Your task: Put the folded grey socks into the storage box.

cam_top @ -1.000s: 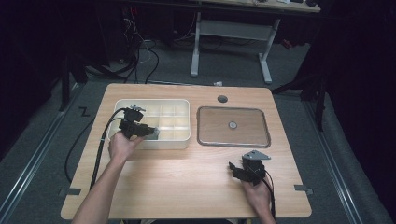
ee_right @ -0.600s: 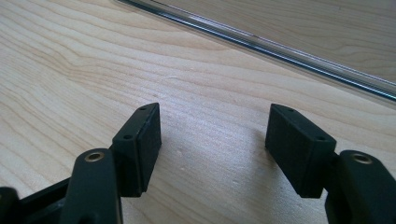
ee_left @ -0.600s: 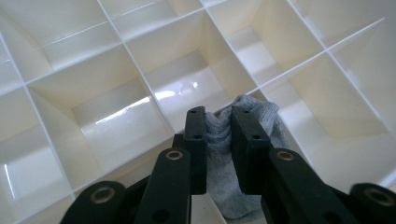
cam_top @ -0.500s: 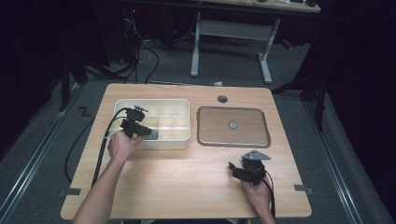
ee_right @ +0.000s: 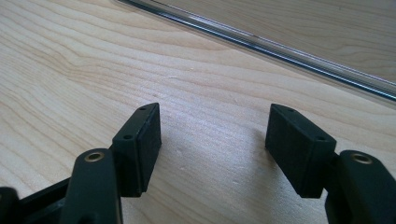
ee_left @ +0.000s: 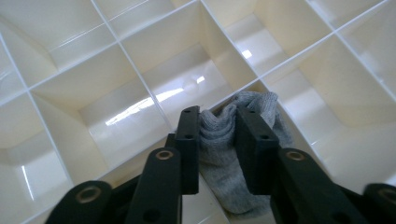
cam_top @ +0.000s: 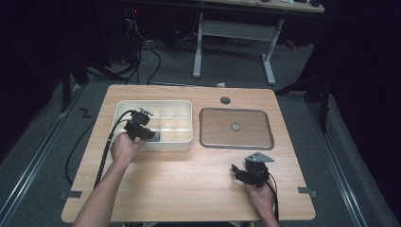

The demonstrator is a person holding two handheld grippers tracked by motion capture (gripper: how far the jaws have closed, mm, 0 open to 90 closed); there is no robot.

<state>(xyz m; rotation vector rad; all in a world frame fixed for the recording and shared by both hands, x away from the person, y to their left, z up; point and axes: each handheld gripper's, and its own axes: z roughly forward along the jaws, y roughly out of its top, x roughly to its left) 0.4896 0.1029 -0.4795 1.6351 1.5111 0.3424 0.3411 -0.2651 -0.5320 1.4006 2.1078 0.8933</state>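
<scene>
Just one grey sock [ee_left: 219, 140] between left jaws above divided bin [ee_left: 140, 70]; right jaws wide, empty.

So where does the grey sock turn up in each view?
High view: a dark grey patch at the front edge of the cream divider box, just right of the left gripper; grey sock.
Left gripper view: lower centre, the grey sock pinched between the two black fingers, inside one compartment.
Right gripper view: not in it; open gripper over bare wood.
Shared landmark: the box's white divider walls.
</scene>
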